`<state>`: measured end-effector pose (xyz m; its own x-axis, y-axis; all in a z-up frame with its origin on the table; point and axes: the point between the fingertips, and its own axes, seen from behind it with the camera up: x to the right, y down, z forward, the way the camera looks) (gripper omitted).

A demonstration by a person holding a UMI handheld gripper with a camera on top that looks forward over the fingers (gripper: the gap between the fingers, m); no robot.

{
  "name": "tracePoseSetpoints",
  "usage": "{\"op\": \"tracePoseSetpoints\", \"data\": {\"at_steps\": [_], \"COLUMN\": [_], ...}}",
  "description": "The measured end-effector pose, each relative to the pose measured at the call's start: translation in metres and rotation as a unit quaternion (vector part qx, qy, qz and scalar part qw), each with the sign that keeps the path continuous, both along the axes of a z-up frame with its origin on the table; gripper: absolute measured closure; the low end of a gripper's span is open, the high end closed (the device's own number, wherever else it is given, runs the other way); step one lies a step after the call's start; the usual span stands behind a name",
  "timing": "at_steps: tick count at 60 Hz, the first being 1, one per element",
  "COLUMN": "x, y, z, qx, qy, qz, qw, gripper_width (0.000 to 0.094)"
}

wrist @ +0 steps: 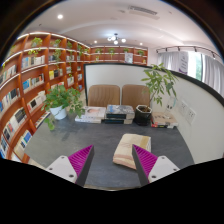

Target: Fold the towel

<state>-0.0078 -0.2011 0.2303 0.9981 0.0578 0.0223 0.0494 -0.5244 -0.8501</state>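
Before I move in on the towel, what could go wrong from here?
1. The tool is open with the beige towel just ahead, already bunched; a pinch may catch several layers.
2. The towel lies nearer the right finger, so closing may miss its edge.
3. Overshooting could reach the books beyond.

the folded towel [130,150] lies on the table [105,172] just ahead of the open claw [112,163]. stacked books [105,114] and potted plants [62,101] line the table's far edge, chairs [104,95] behind.
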Motion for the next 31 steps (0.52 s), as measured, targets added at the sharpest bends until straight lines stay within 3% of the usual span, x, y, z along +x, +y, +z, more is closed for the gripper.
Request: {"op": "tracePoseSetpoints", "data": {"at_steps": [31], "x": [-0.083], "y": [-0.084], "z": [0.015], "qx": [0.009], "qy": [-0.001], "qz": [0.012], "qw": [1.0], "gripper_width": [0.0175]}}
